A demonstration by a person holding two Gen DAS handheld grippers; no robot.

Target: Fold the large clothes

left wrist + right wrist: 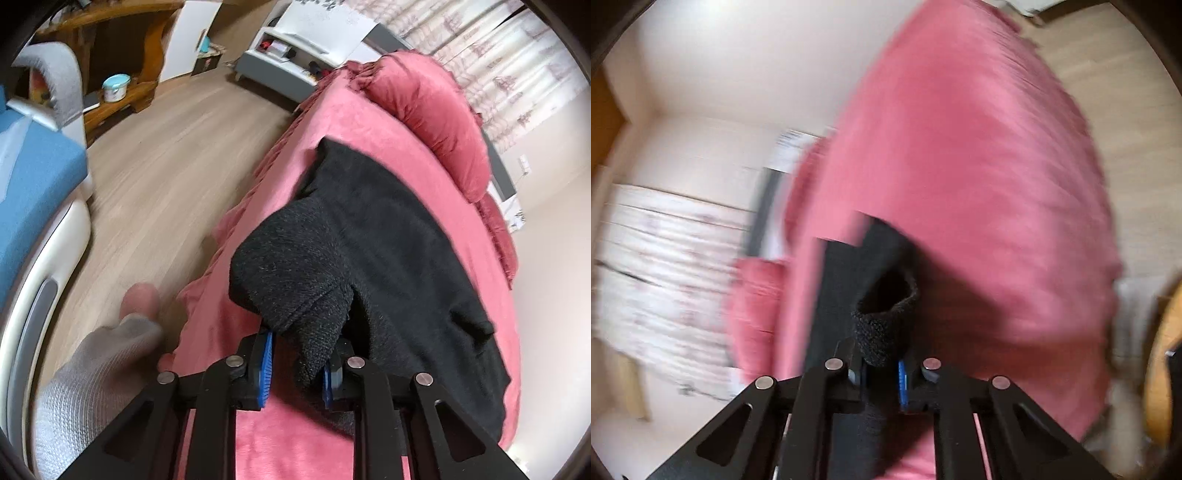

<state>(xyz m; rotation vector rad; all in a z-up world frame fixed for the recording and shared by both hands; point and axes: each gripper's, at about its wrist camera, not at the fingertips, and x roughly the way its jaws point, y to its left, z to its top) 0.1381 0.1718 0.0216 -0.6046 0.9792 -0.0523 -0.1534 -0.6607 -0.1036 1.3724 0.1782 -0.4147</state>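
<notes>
A black knitted garment [388, 236] lies spread on a bed with a pink cover [332, 122]. My left gripper [297, 363] is shut on a bunched fold of the black garment, which hangs over its blue pads and is lifted a little above the cover. In the blurred right wrist view, my right gripper [881, 369] is shut on a rolled black cuff or hem [886, 321] of the same garment, above the pink cover [979, 166].
A pink pillow [436, 110] lies at the bed's far end. Wooden floor [166, 166] runs along the bed's left side. A blue and white piece of furniture [37, 192], a wooden shelf [122, 55] and a grey-white cabinet [288, 55] stand beyond. My grey sleeve [96, 387] is at lower left.
</notes>
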